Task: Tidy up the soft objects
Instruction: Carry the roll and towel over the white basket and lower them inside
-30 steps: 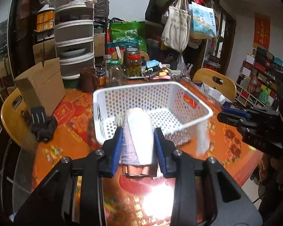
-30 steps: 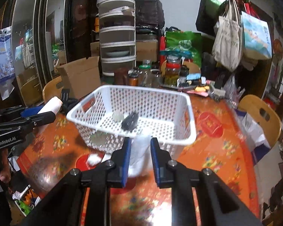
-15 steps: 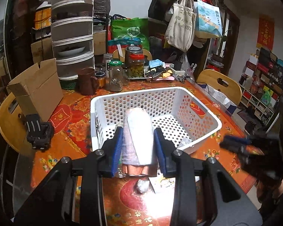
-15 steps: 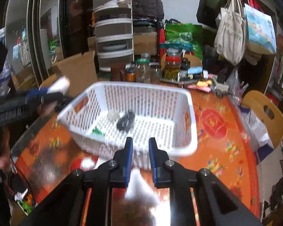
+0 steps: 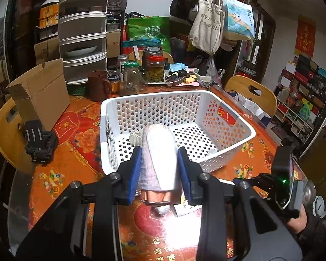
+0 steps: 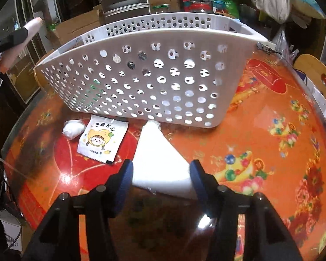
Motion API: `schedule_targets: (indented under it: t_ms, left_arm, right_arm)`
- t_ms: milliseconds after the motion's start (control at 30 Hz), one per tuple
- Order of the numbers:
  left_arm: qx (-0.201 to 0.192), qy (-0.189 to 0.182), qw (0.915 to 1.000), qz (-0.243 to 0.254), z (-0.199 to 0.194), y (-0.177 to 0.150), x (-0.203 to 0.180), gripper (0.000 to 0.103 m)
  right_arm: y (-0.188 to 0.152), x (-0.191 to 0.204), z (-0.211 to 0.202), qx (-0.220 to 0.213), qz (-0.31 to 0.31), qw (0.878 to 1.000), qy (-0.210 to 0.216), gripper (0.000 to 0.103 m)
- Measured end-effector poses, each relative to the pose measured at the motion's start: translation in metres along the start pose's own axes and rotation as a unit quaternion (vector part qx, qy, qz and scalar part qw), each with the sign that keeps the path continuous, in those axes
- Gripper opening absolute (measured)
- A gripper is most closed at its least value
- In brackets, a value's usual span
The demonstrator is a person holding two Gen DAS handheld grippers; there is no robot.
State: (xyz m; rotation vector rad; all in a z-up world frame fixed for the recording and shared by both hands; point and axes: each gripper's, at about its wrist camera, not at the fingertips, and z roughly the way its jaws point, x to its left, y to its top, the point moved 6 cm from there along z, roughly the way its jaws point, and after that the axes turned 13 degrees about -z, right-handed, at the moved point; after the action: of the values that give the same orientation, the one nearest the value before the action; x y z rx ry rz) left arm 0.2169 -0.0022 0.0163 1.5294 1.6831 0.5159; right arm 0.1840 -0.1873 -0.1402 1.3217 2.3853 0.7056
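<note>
1. My left gripper (image 5: 159, 169) has its jaws clamped on a pale, rolled cloth (image 5: 158, 158), raised before the white basket (image 5: 237, 130).
2. My right gripper (image 6: 161, 175) has its jaws spread around a white folded tissue (image 6: 160, 163) on the surface (image 6: 260, 134).
3. Only the right view shows a cartoon packet (image 6: 102, 140) and white wad (image 6: 73, 128) beside the basket.

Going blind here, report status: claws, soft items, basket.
Left claw shut on rolled cloth, above basket rim. Right claw open around white wedge on table. Nothing blocking.
</note>
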Motion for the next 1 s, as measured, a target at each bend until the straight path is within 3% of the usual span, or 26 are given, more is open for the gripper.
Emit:
schedule_targets:
  t_ms: [300,400,467,533,767,1000]
  left_arm:
    - [-0.002,-0.004,1.0000,-0.001,0.001,-0.002,-0.001,0.031]
    - [-0.002,-0.004,1.0000,-0.004,0.002,-0.004,-0.001,0.031]
    - [-0.003,-0.003,1.0000,-0.004,0.001,-0.003,-0.001,0.031]
    - [-0.003,-0.004,1.0000,-0.004,0.001,-0.002,-0.001,0.031]
    - [-0.012,-0.007,0.9999,0.002,-0.010,0.000,-0.005,0.031]
    - [-0.023,-0.007,0.9997,0.004,-0.020,0.010,-0.012,0.031]
  right_arm:
    - [-0.001,0.011,0.008,0.014,-0.033,0.999,-0.022,0.053]
    - [-0.001,0.014,0.006,0.014,-0.039,0.999,-0.026,0.044]
    - [-0.003,0.020,0.001,0.012,-0.043,0.999,-0.023,0.029]
    - [-0.003,0.024,-0.004,0.008,-0.050,0.998,-0.026,0.026]
    - [0.006,0.033,-0.042,-0.037,-0.053,0.997,-0.032,0.024]
    - [0.037,0.031,-0.094,-0.085,-0.053,0.994,-0.040,0.024]
